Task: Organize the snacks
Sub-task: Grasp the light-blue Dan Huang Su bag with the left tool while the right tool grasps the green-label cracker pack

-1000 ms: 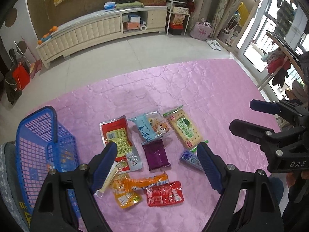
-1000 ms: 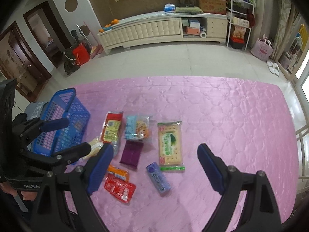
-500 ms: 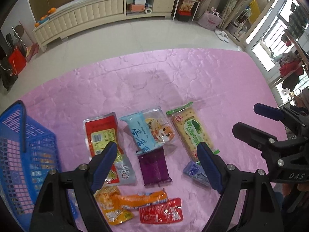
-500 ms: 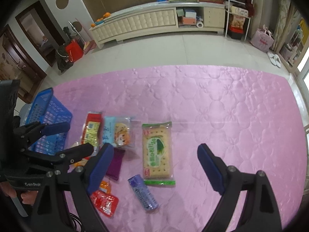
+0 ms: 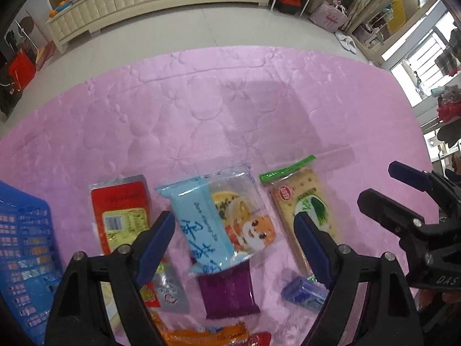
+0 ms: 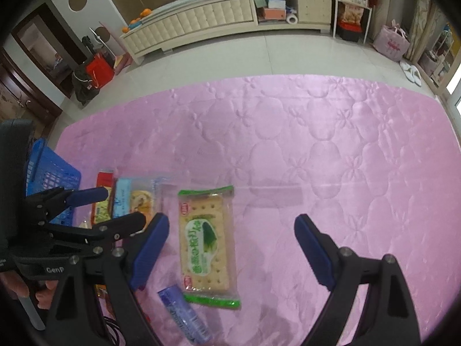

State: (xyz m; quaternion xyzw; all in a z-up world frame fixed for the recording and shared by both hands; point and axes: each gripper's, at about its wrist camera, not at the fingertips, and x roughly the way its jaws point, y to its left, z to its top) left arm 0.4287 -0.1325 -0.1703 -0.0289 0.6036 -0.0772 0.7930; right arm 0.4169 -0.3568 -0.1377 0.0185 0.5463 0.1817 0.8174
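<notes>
Several snack packs lie on a pink quilted mat [image 5: 201, 109]. My left gripper [image 5: 233, 245] is open and empty, low over a light blue cartoon pack [image 5: 219, 219]. Around it lie a red pack [image 5: 121, 213], a green cracker pack [image 5: 305, 210], a purple pack [image 5: 227, 294], a small blue pack [image 5: 302, 291] and an orange pack [image 5: 201, 334]. My right gripper [image 6: 230, 248] is open and empty, above the green cracker pack [image 6: 206, 245]; the small blue pack [image 6: 184, 314] lies below it.
A blue plastic basket [image 5: 23, 259] stands at the mat's left edge, also in the right wrist view [image 6: 52, 173]. Each gripper shows in the other's view, the right one [image 5: 417, 210] and the left one [image 6: 86, 216]. Beyond the mat are tiled floor and a long cream cabinet [image 6: 201, 17].
Both grippers have moved forward and down toward the snacks, which now look larger. The left one has come over the light blue pack, the right over the cracker pack. Both stay open.
</notes>
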